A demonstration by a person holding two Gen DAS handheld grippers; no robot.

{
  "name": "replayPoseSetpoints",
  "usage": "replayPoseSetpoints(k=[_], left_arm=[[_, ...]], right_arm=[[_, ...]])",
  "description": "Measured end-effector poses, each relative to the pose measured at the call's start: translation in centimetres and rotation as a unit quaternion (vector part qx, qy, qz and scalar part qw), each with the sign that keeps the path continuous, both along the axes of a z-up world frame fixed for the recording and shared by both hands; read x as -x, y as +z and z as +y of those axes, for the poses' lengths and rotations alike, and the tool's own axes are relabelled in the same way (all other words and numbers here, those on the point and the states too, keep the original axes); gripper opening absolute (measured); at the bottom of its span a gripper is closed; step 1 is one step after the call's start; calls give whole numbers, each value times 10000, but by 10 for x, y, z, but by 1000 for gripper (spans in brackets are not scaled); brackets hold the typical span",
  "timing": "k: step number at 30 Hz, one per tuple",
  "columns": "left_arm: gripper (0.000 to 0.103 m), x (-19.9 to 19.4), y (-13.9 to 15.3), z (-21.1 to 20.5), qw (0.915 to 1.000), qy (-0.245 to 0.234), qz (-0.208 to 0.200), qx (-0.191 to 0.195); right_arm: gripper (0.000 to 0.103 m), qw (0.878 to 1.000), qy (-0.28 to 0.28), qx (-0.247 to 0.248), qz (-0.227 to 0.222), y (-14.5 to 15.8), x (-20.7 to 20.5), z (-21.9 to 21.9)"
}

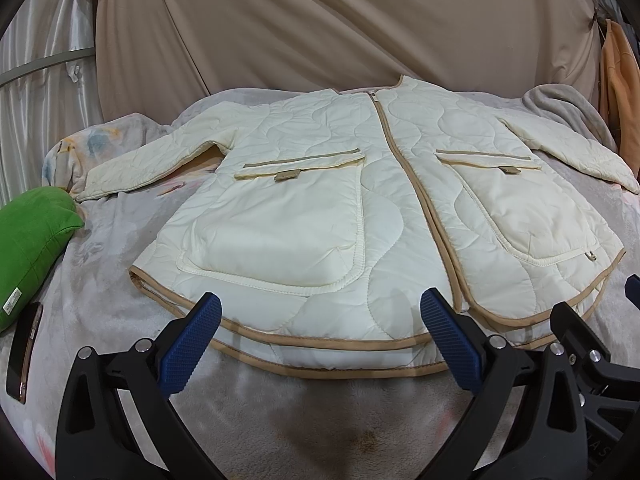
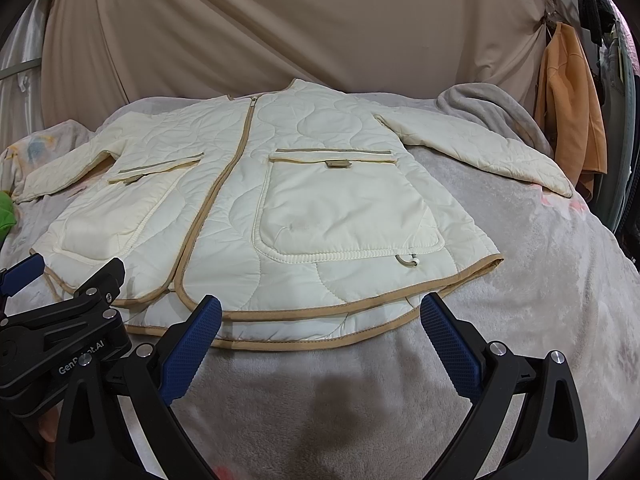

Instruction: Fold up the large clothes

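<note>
Both our left gripper (image 1: 320,320) and right gripper (image 2: 320,320) hang spread wide, grasping nothing, just short of the hem. We see the quilted jacket (image 1: 340,200) lying flat, zipped, sleeves outspread on the blanket-covered bed (image 2: 540,280); no fold made yet.

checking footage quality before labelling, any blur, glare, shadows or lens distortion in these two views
Left wrist view: sharp, no glare; fisheye bends the jacket hem and blackens corners; soft shadow on the blanket between the left gripper fingers. Right wrist view: equally sharp, same bowing, a shadow patch below the right gripper.
</note>
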State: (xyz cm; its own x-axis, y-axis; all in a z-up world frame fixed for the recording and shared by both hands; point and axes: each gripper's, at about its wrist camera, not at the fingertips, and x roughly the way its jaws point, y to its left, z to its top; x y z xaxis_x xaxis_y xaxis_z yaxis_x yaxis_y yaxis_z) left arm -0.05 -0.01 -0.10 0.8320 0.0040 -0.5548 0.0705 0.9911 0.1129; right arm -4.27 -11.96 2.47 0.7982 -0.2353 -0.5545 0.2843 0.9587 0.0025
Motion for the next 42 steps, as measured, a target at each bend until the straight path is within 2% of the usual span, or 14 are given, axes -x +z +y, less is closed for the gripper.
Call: replayPoseSetpoints(k=[35, 38, 39, 41, 42], left_arm=[[98, 0, 0, 0, 10000, 8, -12, -2], [98, 0, 6, 10, 9999, 7, 33, 167], [98, -3, 7, 15, 9996, -33, 76, 252], [98, -8, 15, 32, 9977, -238, 265, 570], [98, -9, 21, 41, 9967, -278, 330, 685]], right_arm=[[98, 10000, 17, -13, 1, -3, -4, 2], [98, 9996, 180, -202, 89, -1, -9, 2], [98, 9976, 348, -585, 149, 4, -9, -11], [98, 9960, 349, -811, 139, 13, -6, -30], [98, 9956, 245, -889, 133, 20, -6, -55]])
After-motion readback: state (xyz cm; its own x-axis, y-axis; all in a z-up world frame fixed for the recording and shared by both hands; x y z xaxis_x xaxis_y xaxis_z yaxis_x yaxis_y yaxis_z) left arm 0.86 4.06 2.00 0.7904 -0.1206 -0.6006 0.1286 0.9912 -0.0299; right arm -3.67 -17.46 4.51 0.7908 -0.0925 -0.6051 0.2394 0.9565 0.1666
